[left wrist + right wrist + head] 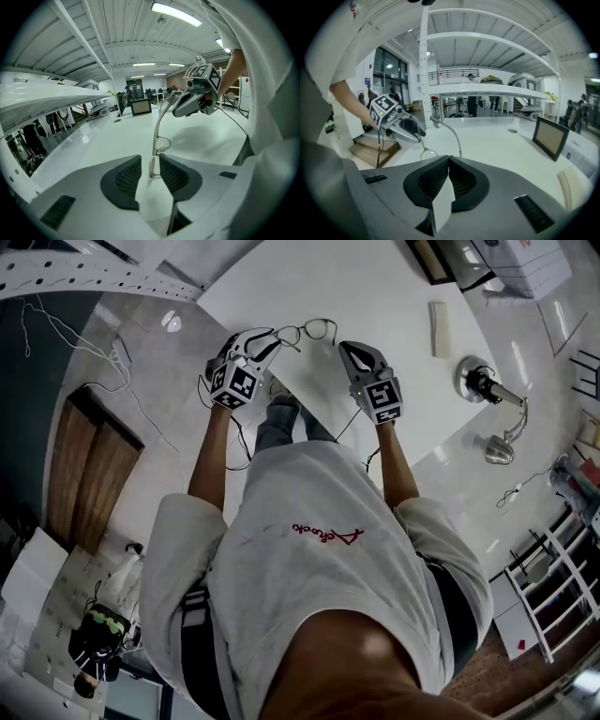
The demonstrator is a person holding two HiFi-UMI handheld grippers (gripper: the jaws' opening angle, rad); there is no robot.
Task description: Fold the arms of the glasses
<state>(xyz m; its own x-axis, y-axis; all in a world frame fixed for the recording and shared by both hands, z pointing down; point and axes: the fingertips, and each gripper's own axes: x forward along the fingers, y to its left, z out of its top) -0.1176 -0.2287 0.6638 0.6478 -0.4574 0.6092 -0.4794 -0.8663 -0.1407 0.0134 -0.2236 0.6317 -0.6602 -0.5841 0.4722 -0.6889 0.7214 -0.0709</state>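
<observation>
Mid-fold: the glasses (317, 330) hung over the white table (375, 287), strung between both tools. The right gripper (447, 161) was clamped tight on a thin wire part of them. The left gripper (150, 174) stood wide, the frame's end between its pads, unpinched. Next, most likely: close on an arm and swing it inward.

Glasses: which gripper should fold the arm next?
Probably the left gripper: its open jaws stand around a free end of the glasses. The right gripper is shut on one arm, holding them up.
</observation>
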